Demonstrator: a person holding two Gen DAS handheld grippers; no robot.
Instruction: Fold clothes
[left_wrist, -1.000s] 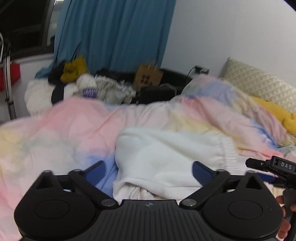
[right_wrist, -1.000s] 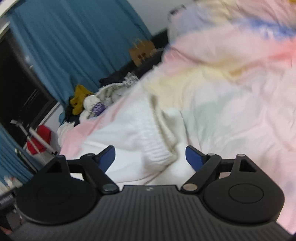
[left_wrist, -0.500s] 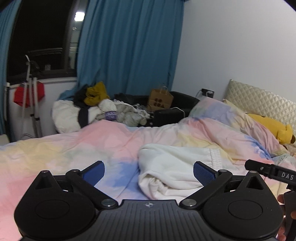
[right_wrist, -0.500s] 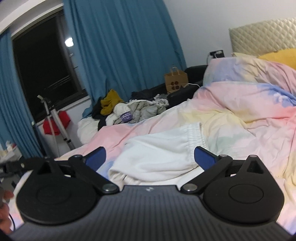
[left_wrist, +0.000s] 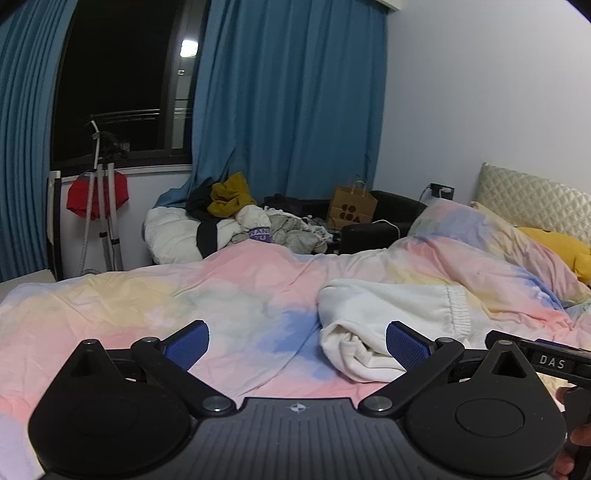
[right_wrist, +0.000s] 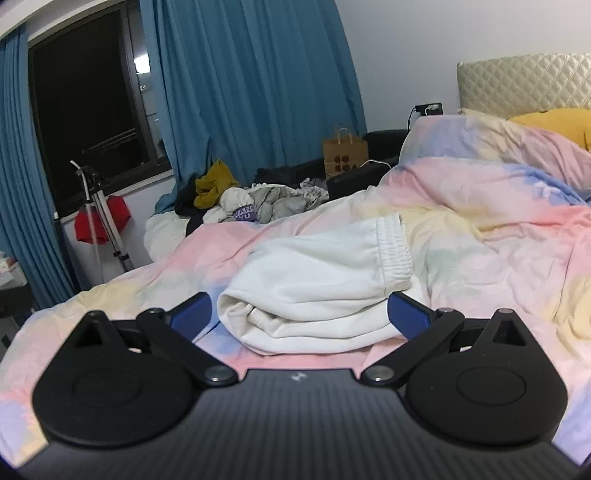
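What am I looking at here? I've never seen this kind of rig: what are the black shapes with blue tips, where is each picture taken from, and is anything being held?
No robot here: a person carries a hand-held gripper in each hand, each with a camera looking forward along its two fingers. The black shapes at the bottom are the tool's body; the blue tips are its finger pads.

One picture comes from the left hand-held gripper, the other from the right hand-held gripper. Both stand open and hold nothing.

Ahead is a bed with a pastel duvet. On it lies a white garment, loosely folded, with an elastic band at one end. Behind the bed are a pile of clothes, a paper bag and blue curtains. In the left view, the other tool and some of the person's fingers show at the right edge.
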